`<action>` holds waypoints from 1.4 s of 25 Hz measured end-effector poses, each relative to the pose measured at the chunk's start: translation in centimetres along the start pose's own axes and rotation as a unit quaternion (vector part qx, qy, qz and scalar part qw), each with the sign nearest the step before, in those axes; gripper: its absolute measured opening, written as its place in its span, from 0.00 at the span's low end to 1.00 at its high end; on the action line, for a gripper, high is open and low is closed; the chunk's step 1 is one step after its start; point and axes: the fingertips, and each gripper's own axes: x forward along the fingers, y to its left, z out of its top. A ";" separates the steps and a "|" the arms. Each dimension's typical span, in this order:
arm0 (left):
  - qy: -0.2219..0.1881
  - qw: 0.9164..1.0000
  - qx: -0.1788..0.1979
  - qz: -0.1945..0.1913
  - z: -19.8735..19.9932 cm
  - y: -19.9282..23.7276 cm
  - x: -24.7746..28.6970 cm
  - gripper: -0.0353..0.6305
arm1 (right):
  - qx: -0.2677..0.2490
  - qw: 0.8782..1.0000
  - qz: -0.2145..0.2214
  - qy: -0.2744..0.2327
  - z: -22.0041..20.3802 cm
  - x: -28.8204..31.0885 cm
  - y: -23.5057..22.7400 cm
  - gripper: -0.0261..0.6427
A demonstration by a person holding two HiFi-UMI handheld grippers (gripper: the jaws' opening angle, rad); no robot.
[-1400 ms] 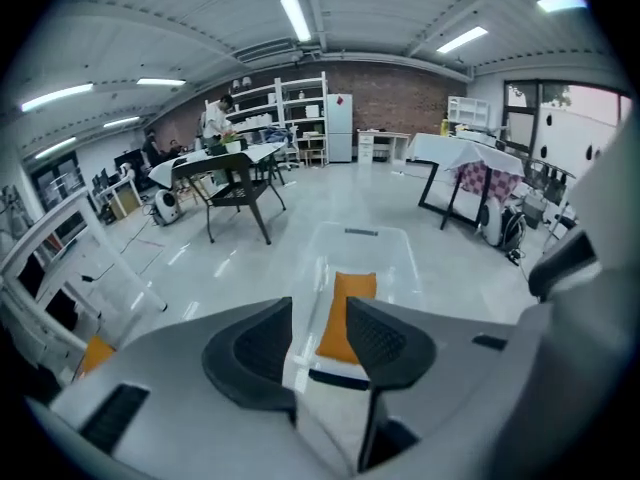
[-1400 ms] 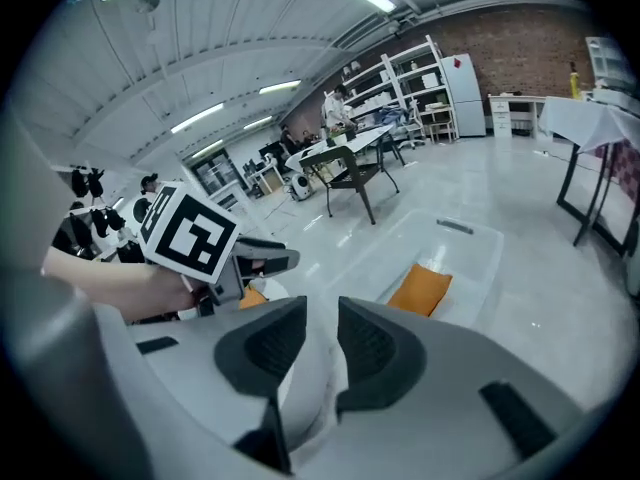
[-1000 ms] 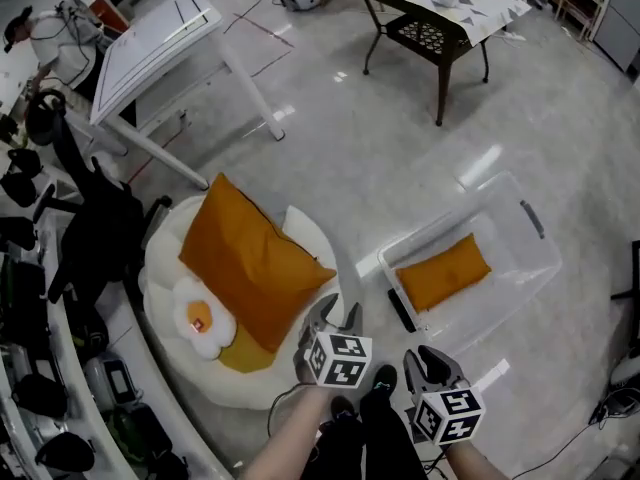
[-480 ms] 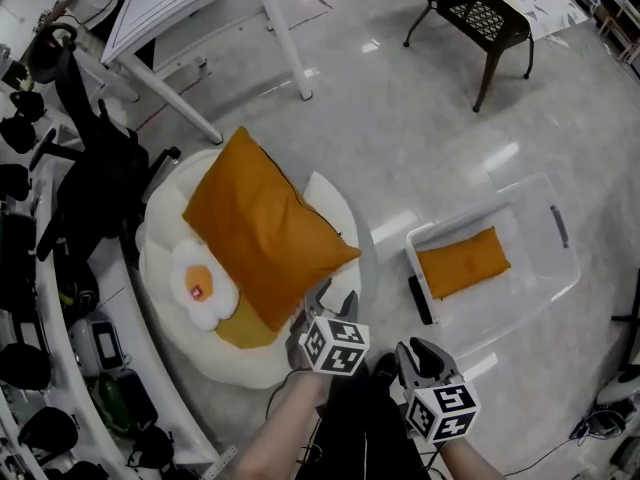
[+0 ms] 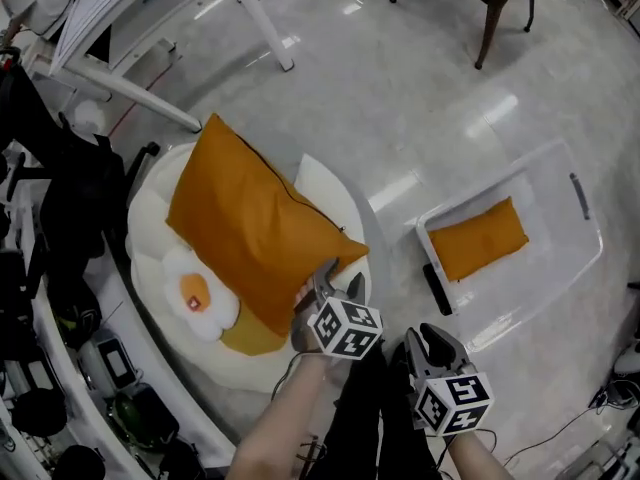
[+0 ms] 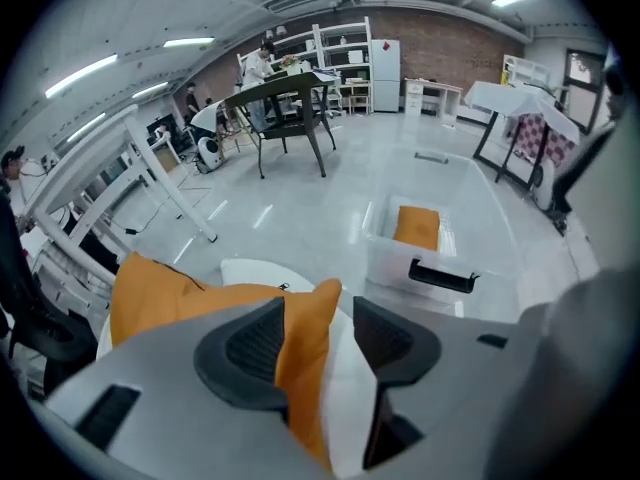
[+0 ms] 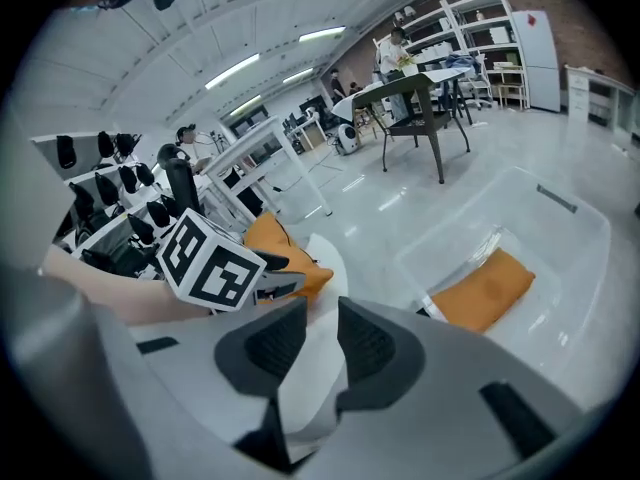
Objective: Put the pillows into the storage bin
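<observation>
Big orange pillow [image 5: 250,233] lies tilted on a white flower-shaped cushion [image 5: 148,230] on the floor [image 5: 400,98], left of centre in the head view. An egg-yolk patch [image 5: 195,293] on the cushion shows beside the pillow's lower left edge. A bit of yellow fabric [image 5: 250,336] peeks out under the pillow's bottom edge.

Left claw [image 5: 338,278] is at the pillow's near right corner. Its jaws have just been opening and now stand wide apart. In the left gripper view the orange corner stands between the jaws, lying against the left pad [image 6: 255,343], with white cushion showing in the gap before the right pad. No pinch on it.

Right claw [image 5: 430,340] sits lower and to the right, just beside the left one and apart from the pillow. Its jaws are parted with a narrow gap and hold nothing; only white cushion shows beyond the gap in the right gripper view.

Clear storage bin [image 5: 565,238] stands on the floor to the right, well apart from the cushion. A smaller orange pillow [image 5: 478,240] lies flat inside it, toward the near end. A black handle [image 5: 436,288] is on the bin's near short side.

White folding table [image 5: 150,8] stands at top left, and a dark metal table's legs [image 5: 490,23] at top right.
</observation>
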 end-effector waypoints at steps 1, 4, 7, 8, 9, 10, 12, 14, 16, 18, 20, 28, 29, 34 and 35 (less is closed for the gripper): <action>0.006 1.000 0.016 -0.005 -0.1 0.2 0.9 0.37 | 0.007 1.000 -0.002 0.001 0.1 0.6 0.0 0.18; 0.032 0.997 0.075 -0.012 -0.6 0.3 3.7 0.40 | 0.020 1.000 -0.007 0.003 0.5 2.1 -0.8 0.18; 0.054 0.989 0.140 -0.007 -1.1 0.4 6.1 0.40 | 0.029 0.999 -0.013 0.008 0.5 3.3 -1.7 0.18; 0.061 0.986 0.157 -0.006 -1.4 0.4 6.6 0.40 | 0.034 0.999 -0.015 0.010 0.5 3.6 -2.0 0.18; 0.068 0.983 0.171 -0.006 -1.6 0.4 7.1 0.40 | 0.039 0.999 -0.017 0.011 0.4 3.8 -2.3 0.18; 0.073 0.981 0.181 -0.005 -1.8 0.5 7.5 0.40 | 0.044 0.999 -0.019 0.013 0.3 4.0 -2.7 0.18; 0.083 0.978 0.194 -0.002 -2.0 0.5 8.1 0.40 | 0.053 0.998 -0.025 0.015 0.2 4.3 -3.4 0.18; 0.093 0.976 0.196 0.001 -2.1 0.6 8.6 0.39 | 0.057 0.998 -0.030 0.018 0.1 4.5 -4.0 0.17; 0.102 0.976 0.192 0.003 -2.0 0.7 8.9 0.36 | 0.061 0.997 -0.035 0.020 0.2 4.7 -4.5 0.17; 0.110 0.976 0.190 0.005 -2.1 0.8 9.2 0.33 | 0.064 0.997 -0.037 0.020 0.3 4.8 -4.8 0.17; 0.114 0.975 0.190 0.006 -2.1 0.9 9.3 0.29 | 0.066 0.997 -0.038 0.018 0.4 4.8 -4.9 0.17; 0.123 0.974 0.191 -0.005 -2.4 1.1 8.2 0.14 | 0.058 0.998 -0.035 0.012 1.3 4.5 -4.2 0.16; 0.124 0.975 0.186 -0.007 -2.4 1.2 7.8 0.13 | 0.057 0.998 -0.034 0.012 1.4 4.3 -4.1 0.16; 0.124 0.982 0.142 -0.014 -2.0 1.9 5.3 0.11 | 0.042 0.998 -0.033 0.012 1.7 3.6 -3.5 0.16; 0.123 0.983 0.135 -0.014 -2.0 2.0 4.7 0.10 | 0.040 0.999 -0.033 0.013 1.6 3.4 -3.4 0.16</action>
